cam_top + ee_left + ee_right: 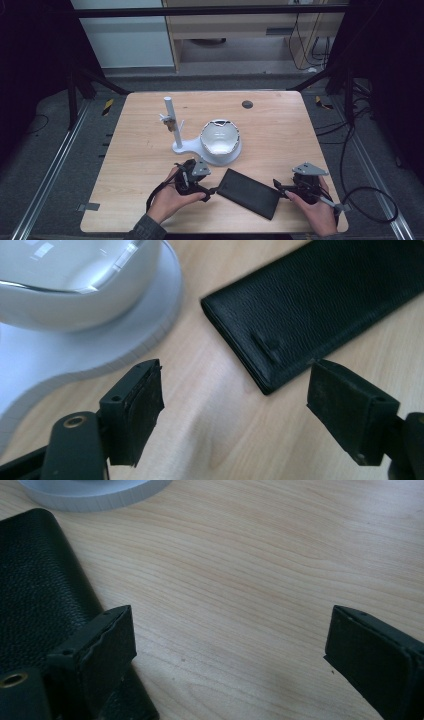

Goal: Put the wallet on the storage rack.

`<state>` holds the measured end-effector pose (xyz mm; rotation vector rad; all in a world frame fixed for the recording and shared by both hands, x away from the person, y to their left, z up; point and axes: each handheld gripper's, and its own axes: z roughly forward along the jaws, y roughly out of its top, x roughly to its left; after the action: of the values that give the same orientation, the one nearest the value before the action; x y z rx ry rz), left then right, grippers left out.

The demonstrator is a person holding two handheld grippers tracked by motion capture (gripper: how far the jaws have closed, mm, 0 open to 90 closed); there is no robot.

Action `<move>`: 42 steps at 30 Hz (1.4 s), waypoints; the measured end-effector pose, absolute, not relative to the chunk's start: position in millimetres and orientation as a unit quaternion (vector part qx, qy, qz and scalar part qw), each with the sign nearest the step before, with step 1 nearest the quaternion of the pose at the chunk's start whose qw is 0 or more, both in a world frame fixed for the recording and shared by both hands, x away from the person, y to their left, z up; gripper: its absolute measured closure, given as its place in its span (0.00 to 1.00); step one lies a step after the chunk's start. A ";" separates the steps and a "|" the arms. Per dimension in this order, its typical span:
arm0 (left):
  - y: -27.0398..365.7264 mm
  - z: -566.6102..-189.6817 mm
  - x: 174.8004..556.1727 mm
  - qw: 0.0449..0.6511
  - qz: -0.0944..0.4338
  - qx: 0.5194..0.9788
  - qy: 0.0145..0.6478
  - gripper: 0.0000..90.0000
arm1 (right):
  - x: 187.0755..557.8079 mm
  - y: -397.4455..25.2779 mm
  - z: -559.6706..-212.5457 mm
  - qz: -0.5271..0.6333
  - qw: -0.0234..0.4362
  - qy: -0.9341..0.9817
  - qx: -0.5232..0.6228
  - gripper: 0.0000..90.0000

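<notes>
Two wide-open claws, left claw [212,191] and right claw [278,188], flank the black leather wallet [248,193] at lower centre; likely light, flexible, thin: pinch its short ends.

We are holding the left gripper [212,191] just left of the wallet [248,193], which is lying flat on the table [140,160]; its near corner is sitting just ahead of our spread fingers [135,410], toward the right one. The stand's base [100,347] is lying ahead-left of them. The right gripper [278,187] is flanking the wallet's other end, its left finger [107,645] over the wallet's edge.
</notes>
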<state>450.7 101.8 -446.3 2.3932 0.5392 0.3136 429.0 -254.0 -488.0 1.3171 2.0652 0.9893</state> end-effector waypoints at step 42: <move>84.4 -477.4 445.0 0.259 0.092 0.942 0.195 1.00 | 428.9 -246.2 -485.4 0.362 0.251 0.779 0.445 0.35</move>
<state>445.0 84.4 -477.4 2.5525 0.5273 0.2480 428.9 -246.2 -485.4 1.2106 2.1208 0.9855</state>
